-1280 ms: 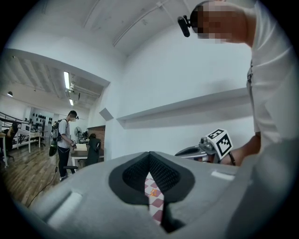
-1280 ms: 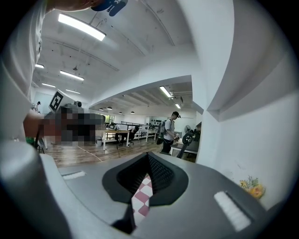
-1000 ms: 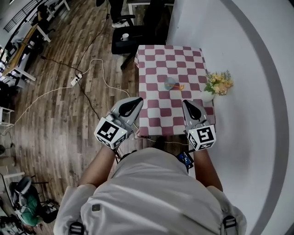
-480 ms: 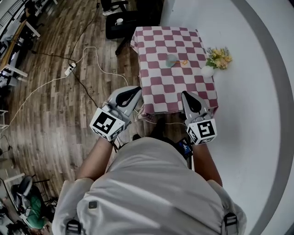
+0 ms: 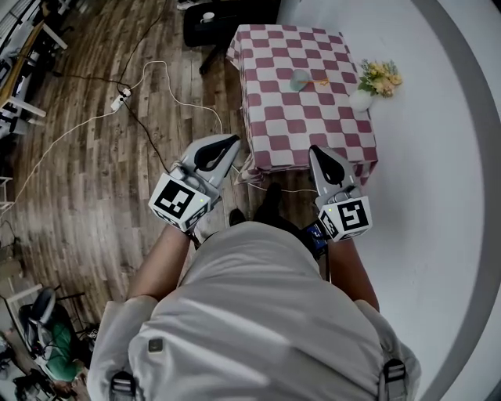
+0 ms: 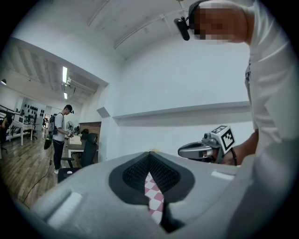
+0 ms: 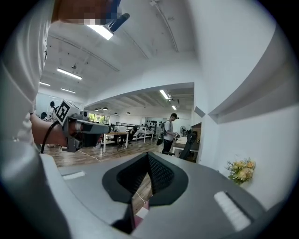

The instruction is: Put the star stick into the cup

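Head view: marker cube (image 5: 180, 205), left tongs (image 5: 232, 141)

Table (image 5: 307, 125): ahead of us, with the wall on its right.
Cup (image 5: 300, 79): on the table's far half.
Star stick (image 5: 318, 81): on the table, just right of the cup.
Flowers (image 5: 376, 77): at the table's right edge.
Cable (image 5: 160, 78): on the floor to our left.
Chair (image 5: 223, 17): beyond the table's far left corner.

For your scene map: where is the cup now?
In the head view, the cup stands on the far half of the checkered table, star stick just right of it, flower vase farther right.
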`<action>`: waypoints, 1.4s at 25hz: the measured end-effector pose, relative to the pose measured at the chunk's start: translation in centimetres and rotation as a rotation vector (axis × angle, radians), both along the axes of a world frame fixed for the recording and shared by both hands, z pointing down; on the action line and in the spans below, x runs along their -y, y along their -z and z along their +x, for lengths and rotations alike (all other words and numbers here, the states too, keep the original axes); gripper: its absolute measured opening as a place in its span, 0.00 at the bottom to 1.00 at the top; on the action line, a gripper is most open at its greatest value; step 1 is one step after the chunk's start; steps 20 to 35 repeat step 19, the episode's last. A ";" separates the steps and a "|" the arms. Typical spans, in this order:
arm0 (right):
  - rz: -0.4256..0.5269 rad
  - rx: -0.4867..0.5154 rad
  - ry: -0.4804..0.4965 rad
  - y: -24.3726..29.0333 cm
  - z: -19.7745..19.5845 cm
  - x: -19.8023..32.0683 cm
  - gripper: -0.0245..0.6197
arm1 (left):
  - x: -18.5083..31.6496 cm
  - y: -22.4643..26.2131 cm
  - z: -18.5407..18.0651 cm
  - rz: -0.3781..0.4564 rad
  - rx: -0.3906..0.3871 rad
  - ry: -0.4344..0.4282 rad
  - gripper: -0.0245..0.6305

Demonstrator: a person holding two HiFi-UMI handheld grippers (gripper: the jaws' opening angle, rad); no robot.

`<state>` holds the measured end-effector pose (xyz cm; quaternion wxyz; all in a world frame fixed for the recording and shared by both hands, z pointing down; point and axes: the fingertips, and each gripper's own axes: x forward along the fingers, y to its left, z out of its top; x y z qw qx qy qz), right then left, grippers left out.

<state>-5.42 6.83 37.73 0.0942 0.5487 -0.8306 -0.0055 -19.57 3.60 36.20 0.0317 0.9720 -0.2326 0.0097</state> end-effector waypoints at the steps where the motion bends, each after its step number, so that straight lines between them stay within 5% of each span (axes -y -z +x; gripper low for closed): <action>1: 0.001 -0.002 0.002 0.0 -0.1 -0.2 0.05 | -0.1 0.0 -0.1 -0.003 -0.003 0.002 0.04; 35: 0.022 -0.025 0.017 0.6 -0.4 -0.4 0.05 | -0.5 0.7 0.1 0.052 0.027 -0.002 0.04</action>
